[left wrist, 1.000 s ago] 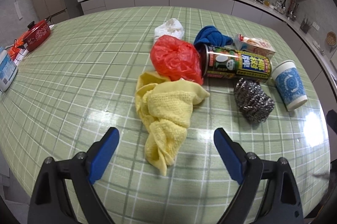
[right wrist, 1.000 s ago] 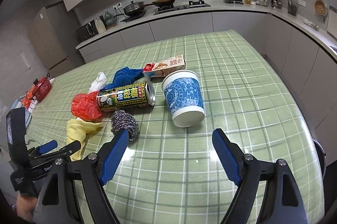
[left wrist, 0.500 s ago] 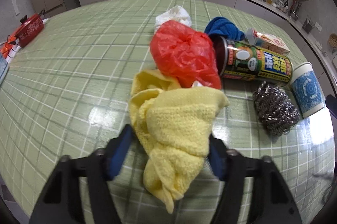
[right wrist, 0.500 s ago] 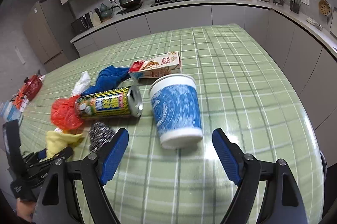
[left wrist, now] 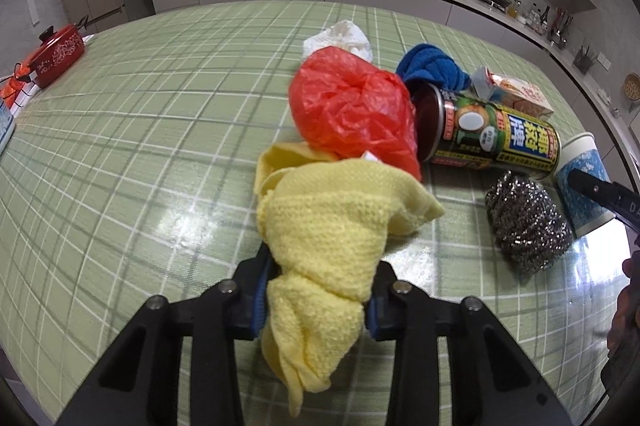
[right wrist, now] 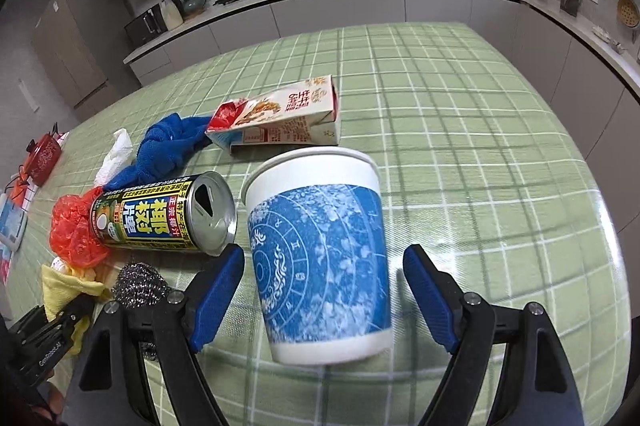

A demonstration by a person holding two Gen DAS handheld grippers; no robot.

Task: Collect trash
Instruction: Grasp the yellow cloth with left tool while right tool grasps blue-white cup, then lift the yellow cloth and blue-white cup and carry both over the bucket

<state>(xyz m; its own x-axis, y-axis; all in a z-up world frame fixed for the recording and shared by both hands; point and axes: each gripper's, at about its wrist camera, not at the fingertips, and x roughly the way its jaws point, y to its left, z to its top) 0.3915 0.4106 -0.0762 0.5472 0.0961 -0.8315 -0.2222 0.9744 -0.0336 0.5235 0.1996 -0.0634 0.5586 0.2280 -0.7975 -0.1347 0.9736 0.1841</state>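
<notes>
Jaws of left gripper (left wrist: 316,300) just closed on yellow cloth (left wrist: 332,238), pads pressing both flanks, lower centre of left view. Jaws of right gripper (right wrist: 324,300) wide apart, flanking paper cup (right wrist: 320,250) lying tilted at centre, pads clear of it. Can (right wrist: 160,214) on its side left of cup; red bag (left wrist: 352,118) above cloth; scourer (left wrist: 528,226) at right; carton (right wrist: 280,118) above cup.

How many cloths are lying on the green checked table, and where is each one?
2. The yellow cloth is pinched in the left gripper; the blue cloth lies behind the can. Others may be hidden.
</notes>
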